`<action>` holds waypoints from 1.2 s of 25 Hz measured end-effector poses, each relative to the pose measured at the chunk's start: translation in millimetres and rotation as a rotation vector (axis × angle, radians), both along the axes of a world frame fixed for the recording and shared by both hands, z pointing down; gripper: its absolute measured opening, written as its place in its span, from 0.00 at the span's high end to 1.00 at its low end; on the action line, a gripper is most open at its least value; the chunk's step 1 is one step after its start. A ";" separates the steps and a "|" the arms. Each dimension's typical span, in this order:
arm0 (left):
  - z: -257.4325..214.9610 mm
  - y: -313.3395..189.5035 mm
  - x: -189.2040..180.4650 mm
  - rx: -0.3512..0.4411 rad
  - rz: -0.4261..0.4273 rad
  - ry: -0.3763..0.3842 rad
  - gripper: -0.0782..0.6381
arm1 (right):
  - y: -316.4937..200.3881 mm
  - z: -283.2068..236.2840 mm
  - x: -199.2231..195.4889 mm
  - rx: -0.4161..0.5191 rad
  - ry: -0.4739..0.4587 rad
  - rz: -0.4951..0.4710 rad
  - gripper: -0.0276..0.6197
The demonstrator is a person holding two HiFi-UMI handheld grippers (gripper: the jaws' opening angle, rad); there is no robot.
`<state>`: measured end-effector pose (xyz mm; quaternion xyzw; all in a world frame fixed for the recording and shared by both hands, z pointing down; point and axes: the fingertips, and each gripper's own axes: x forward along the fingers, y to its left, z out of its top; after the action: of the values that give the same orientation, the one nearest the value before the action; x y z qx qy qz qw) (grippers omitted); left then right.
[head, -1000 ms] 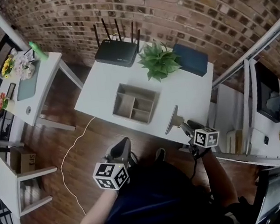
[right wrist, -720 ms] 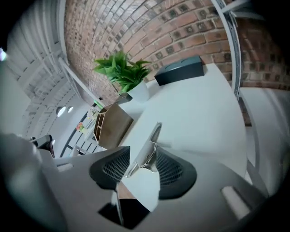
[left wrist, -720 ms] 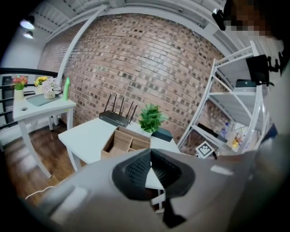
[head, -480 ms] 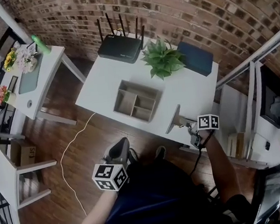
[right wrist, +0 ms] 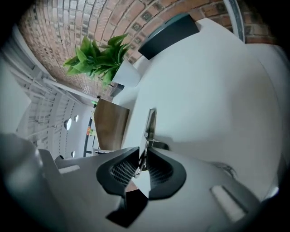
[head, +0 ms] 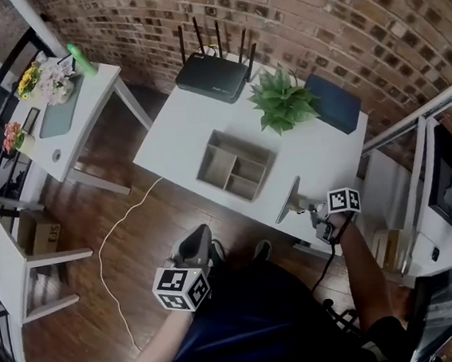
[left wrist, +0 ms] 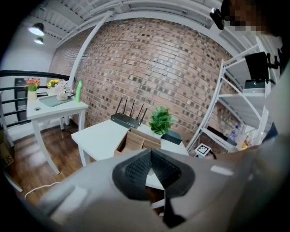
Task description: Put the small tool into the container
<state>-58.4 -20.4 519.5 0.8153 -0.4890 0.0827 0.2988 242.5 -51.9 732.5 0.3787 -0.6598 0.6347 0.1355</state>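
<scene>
At the table's [head: 181, 133] near right edge, the right gripper [head: 314, 210] was closing on the tool's [head: 289, 200] near end, likely to carry it to the container [head: 244, 144] mid-table. The left gripper [head: 194, 248] hung clenched and empty.

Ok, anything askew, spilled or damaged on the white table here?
Nothing stands out. The tan compartment tray, black router and potted green plant sit upright; the slim metal tool sits near the white table's front edge between the right gripper's closing jaws.

White table [head: 175, 137], router [head: 212, 76], plant [head: 283, 102], container [head: 218, 166], dark box [head: 333, 104], small tool [head: 288, 200]
</scene>
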 end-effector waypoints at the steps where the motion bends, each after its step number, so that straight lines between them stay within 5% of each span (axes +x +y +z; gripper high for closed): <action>1: 0.6 0.1 -0.5 -0.001 -0.002 0.002 0.89 | 0.3 -2.5 -1.3 0.005 -0.022 0.013 0.88; 5: -0.4 -5.0 0.5 0.005 0.000 0.006 0.88 | -7.1 -27.0 -10.6 0.096 -0.086 0.078 0.93; 11: -2.8 -12.6 18.3 0.013 0.053 0.006 0.88 | -7.5 -65.9 -19.7 0.293 0.016 0.029 0.94; 19: -6.2 -16.8 54.8 0.024 0.135 -0.001 0.88 | -3.4 -115.9 -10.7 0.461 0.089 0.102 0.93; 30: -5.7 -10.0 82.0 0.029 0.129 -0.034 0.88 | -6.6 -174.1 -9.7 0.682 0.191 0.053 0.94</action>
<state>23.7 -30.4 513.8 0.8480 -0.4414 0.1084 0.2727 232.8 -58.5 558.4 0.4768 -0.8080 0.3430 0.0458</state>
